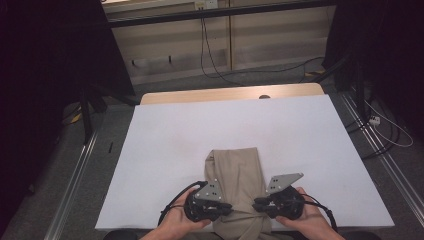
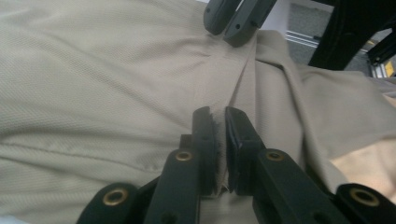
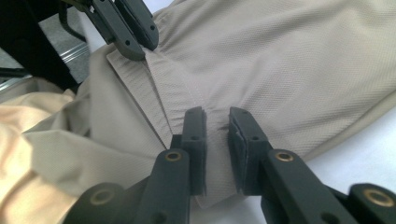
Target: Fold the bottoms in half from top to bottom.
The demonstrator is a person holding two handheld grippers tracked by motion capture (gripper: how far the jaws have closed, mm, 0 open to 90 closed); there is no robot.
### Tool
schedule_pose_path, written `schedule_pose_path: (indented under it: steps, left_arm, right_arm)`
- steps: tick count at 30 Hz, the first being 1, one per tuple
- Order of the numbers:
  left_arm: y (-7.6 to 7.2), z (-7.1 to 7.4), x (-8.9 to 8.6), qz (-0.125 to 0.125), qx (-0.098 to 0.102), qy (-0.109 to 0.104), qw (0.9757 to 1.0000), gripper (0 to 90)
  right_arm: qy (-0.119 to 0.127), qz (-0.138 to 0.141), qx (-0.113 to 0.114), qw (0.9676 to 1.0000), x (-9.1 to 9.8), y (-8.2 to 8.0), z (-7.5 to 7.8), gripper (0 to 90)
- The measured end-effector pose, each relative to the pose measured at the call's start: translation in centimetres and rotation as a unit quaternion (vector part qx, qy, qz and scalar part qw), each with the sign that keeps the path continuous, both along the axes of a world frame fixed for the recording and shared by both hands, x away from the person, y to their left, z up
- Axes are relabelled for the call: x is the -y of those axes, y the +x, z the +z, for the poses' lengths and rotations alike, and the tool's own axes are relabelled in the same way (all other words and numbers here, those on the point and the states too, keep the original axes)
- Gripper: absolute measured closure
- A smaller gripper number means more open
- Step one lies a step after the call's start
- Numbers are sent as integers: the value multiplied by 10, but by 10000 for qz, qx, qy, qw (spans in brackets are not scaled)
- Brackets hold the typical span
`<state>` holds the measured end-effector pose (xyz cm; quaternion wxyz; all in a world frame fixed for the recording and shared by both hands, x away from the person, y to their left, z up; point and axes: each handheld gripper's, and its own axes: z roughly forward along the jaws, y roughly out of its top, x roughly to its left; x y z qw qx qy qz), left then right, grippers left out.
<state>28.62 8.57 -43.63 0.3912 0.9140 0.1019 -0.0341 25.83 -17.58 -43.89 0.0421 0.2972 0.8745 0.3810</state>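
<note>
A beige garment (image 1: 235, 175) lies folded into a long strip at the near middle of the white table (image 1: 200, 125), and its near end hangs over the front edge. My left gripper (image 1: 227, 207) is at the strip's left side and my right gripper (image 1: 256, 205) at its right side, tips facing each other. In the left gripper view the left gripper (image 2: 220, 114) is shut on a raised fold of the garment (image 2: 93, 70), with the right gripper (image 2: 233, 23) pinching the same fold farther off. In the right gripper view the right gripper (image 3: 215, 114) has a band of the garment (image 3: 303, 60) between its pads.
A wooden strip (image 1: 230, 93) runs along the table's far edge. Cables (image 1: 385, 130) lie on the floor to the right. Metal rails (image 1: 75, 170) flank the table, and dark stands (image 1: 87, 110) are at the back left.
</note>
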Motion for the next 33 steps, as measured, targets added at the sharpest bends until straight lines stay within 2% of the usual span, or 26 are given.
schedule_pose_path:
  steps: [2, 3, 4, 5, 8, 9, 10, 11, 13, 15, 16, 17, 19, 20, 21, 23, 24, 25, 26, 27, 28, 29, 30, 31, 32, 33]
  left_arm:
    - [-2, -1, -1, -52, -124, 17, 9999, 782]
    - [-3, -1, -1, -26, -221, -51, 9997, 732]
    - [-3, 1, -1, -111, -179, 15, 9998, 702]
    - [-3, 1, -1, -111, -179, 15, 9998, 694]
    - [-1, 4, -4, -79, -344, -96, 9993, 664]
    - [0, 6, -6, -57, -344, -147, 9993, 647]
    - [3, 9, -8, 20, -327, -226, 9992, 584]
    - [6, 12, -10, 163, -261, -302, 9991, 584]
    - [16, 18, -16, 482, -74, -443, 9978, 514]
    - [29, 21, -23, 845, 37, -560, 9948, 453]
    - [36, 22, -26, 1089, 115, -582, 9923, 344]
    - [44, 22, -29, 1292, 90, -602, 9897, 344]
    - [60, 22, -34, 1624, 67, -569, 9851, 317]
    - [68, 22, -36, 1805, 31, -570, 9819, 244]
    - [75, 22, -36, 1942, -6, -598, 9791, 244]
    - [92, 23, -36, 2039, 104, -544, 9774, 252]
    - [100, 24, -34, 2142, 154, -523, 9753, 253]
    - [108, 24, -32, 2229, 104, -555, 9732, 250]
    - [117, 24, -29, 2297, 104, -501, 9719, 237]
    - [126, 24, -25, 2346, 169, -442, 9709, 237]
    - [134, 23, -22, 2362, 323, -397, 9703, 238]
    - [142, 23, -18, 2471, 259, -401, 9678, 239]
    - [150, 22, -16, 2505, 35, -427, 9672, 262]
    - [156, 22, -13, 2517, -24, -440, 9668, 262]
    - [159, 22, -11, 2514, 28, -378, 9671, 276]
    - [161, 21, -9, 2557, 109, -330, 9661, 278]
  right_arm:
    - [-37, 66, -16, 10000, -1, -4, 0, 775]
    - [-62, 93, -7, 9999, -1, -5, 0, 755]
    - [-76, 145, -32, 9999, -3, -6, 0, 715]
    - [-76, 145, -32, 9999, -3, -6, 0, 715]
    - [30, 169, -104, 9998, -3, -4, 2, 640]
    - [125, 111, -99, 9998, -2, -3, 3, 603]
    - [195, -64, 30, 9998, 1, 2, 7, 528]
    - [195, -64, 30, 9998, 1, 2, 7, 528]
    - [264, -176, 107, 9994, 4, 8, 10, 486]
    - [301, -382, 198, 9986, 8, 17, 12, 459]
    - [310, -438, 242, 9983, 11, 25, 14, 425]
    - [310, -438, 242, 9983, 11, 25, 14, 425]
    - [336, -534, 241, 9977, 14, 35, 16, 424]
    - [292, -628, 334, 9970, 17, 47, 20, 425]
    - [292, -628, 334, 9970, 17, 47, 20, 425]
    - [258, -729, 427, 9961, 19, 62, 24, 446]
    - [299, -789, 456, 9954, 20, 71, 26, 461]
    - [279, -854, 481, 9948, 20, 80, 28, 462]
    - [204, -1039, 579, 9927, 20, 100, 28, 494]
    - [204, -1039, 579, 9927, 20, 100, 28, 494]
    - [222, -1110, 532, 9922, 20, 110, 27, 506]
    - [215, -1224, 531, 9908, 19, 120, 24, 511]
    - [136, -1319, 434, 9902, 17, 139, 19, 525]
    - [136, -1319, 434, 9902, 17, 139, 19, 525]
    - [77, -1438, 426, 9887, 16, 147, 16, 525]
    - [72, -1485, 405, 9881, 15, 154, 14, 527]
